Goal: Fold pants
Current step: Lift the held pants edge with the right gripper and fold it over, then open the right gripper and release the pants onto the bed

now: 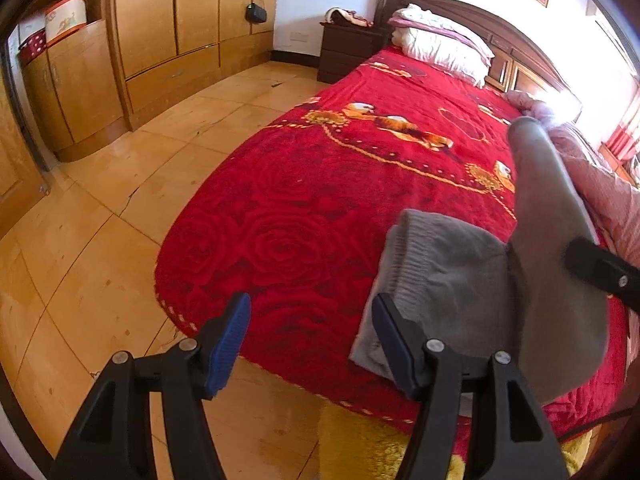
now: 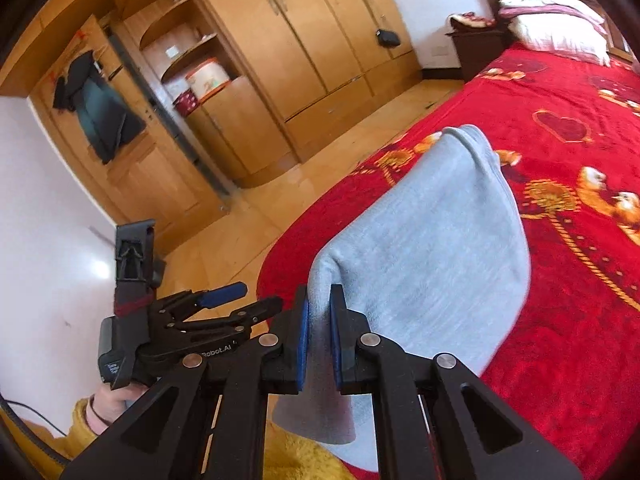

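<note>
The grey pants [image 1: 460, 272] lie at the near edge of the red bedspread [image 1: 320, 184], ribbed end toward me. Part of them is lifted in a tall fold [image 1: 548, 208]. My left gripper [image 1: 312, 344] is open and empty, its right finger beside the pants' near edge. My right gripper [image 2: 319, 344] is shut on the grey pants [image 2: 432, 248] and holds the fold up above the bed [image 2: 560, 280]. A right finger [image 1: 604, 272] shows at the edge of the left wrist view, and the left gripper [image 2: 240, 300] shows in the right wrist view.
Wooden wardrobes [image 1: 168, 28] line the far wall across a tiled floor [image 1: 100, 208]. Pillows [image 1: 440, 36] and a dark headboard [image 1: 500, 28] are at the far end. A nightstand [image 1: 348, 48] stands beside the bed. A pink quilt [image 1: 600, 184] lies at the right.
</note>
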The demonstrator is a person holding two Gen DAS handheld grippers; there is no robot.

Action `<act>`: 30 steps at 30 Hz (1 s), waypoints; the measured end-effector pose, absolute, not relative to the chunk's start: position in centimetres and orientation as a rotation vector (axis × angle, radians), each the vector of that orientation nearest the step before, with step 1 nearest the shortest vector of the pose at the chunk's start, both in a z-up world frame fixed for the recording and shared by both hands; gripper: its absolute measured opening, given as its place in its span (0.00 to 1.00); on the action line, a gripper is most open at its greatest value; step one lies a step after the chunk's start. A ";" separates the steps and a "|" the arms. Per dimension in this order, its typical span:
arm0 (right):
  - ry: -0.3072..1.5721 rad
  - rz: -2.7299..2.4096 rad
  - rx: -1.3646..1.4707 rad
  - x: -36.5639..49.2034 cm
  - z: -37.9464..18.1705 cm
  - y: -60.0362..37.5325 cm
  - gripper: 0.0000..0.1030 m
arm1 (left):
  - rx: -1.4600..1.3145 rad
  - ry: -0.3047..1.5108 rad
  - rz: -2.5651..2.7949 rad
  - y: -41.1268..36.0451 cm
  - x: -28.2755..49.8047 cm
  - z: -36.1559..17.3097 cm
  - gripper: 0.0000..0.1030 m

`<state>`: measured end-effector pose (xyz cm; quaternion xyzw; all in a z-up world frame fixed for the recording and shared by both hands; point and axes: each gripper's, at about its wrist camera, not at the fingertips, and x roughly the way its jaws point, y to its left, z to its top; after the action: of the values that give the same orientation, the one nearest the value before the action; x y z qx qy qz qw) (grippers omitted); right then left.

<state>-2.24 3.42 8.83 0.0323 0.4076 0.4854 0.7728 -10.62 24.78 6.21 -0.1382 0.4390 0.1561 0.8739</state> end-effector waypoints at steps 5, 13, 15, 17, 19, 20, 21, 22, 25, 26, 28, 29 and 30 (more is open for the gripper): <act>0.946 1.077 0.036 -1.3 6.5 6.8 0.10 | -0.308 0.921 0.344 25.8 -11.2 5.8 0.64; 1.008 1.066 -0.027 -0.2 3.2 10.3 0.11 | -0.325 0.920 0.365 27.0 -11.3 5.3 0.64; 1.016 1.069 -0.024 -0.2 2.8 10.6 0.12 | -0.326 0.919 0.366 27.2 -11.3 5.2 0.64; 1.017 1.072 -0.023 -0.2 2.6 10.9 0.12 | -0.324 0.918 0.367 27.2 -11.3 5.3 0.64; 1.013 1.071 -0.025 -0.1 2.5 11.2 0.12 | -0.319 0.916 0.369 27.1 -11.5 5.4 0.64; 1.011 1.072 -0.022 -0.1 2.5 11.3 0.13 | -0.318 0.915 0.370 27.2 -11.6 5.5 0.64; 1.008 1.071 -0.022 -0.1 2.5 11.3 0.13 | -0.317 0.914 0.371 27.2 -11.7 5.5 0.64; 1.007 1.070 -0.022 -0.2 2.5 11.3 0.13 | -0.317 0.913 0.372 27.2 -11.7 5.5 0.64; 0.998 1.078 -0.002 -0.4 2.8 11.3 0.20 | -0.312 0.914 0.374 27.1 -11.9 5.7 0.64; 0.996 1.081 0.005 -0.6 2.9 11.3 0.21 | -0.309 0.914 0.375 27.1 -11.8 5.8 0.64; 0.975 1.098 0.014 -1.1 3.7 11.3 0.21 | -0.296 0.913 0.373 26.9 -11.9 6.1 0.64; 0.949 1.108 0.002 -1.4 4.4 11.0 0.21 | -0.282 0.909 0.373 26.7 -11.9 6.3 0.64; 0.927 1.110 -0.010 -1.7 5.0 10.7 0.21 | -0.269 0.904 0.371 26.5 -11.9 6.6 0.64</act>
<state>-1.71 10.74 4.96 -0.0046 0.4240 0.5079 0.7499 -11.90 26.52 6.59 -0.1287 0.4328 0.1777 0.8744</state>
